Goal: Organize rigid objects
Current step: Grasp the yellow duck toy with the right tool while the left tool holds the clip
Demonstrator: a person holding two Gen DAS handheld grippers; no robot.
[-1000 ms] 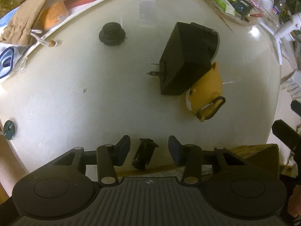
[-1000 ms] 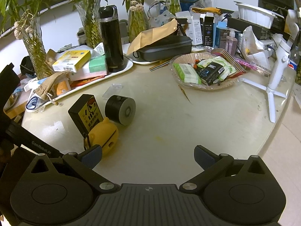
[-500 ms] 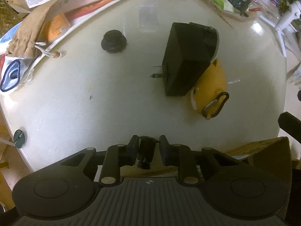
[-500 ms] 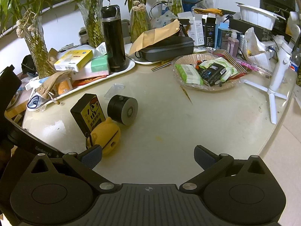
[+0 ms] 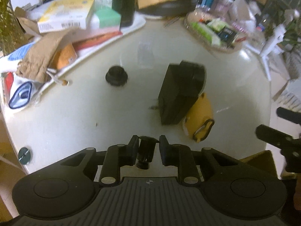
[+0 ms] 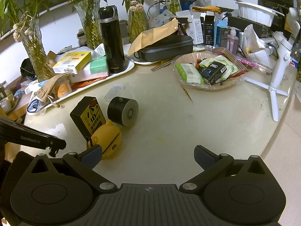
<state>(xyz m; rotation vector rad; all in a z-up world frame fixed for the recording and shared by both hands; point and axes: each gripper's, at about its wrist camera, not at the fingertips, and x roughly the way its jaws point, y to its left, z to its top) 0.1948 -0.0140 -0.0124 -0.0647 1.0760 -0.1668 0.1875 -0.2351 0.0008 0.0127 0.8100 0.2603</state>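
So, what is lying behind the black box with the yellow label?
Behind the black box lies a black cylinder on its side, and farther back a clear plastic lid. Whether box and cylinder touch is hidden by the box.

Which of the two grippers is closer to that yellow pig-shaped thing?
Right. The right gripper has one fingertip beside the yellow pig-shaped case; the left gripper, shut on a small black part, sits farther off.
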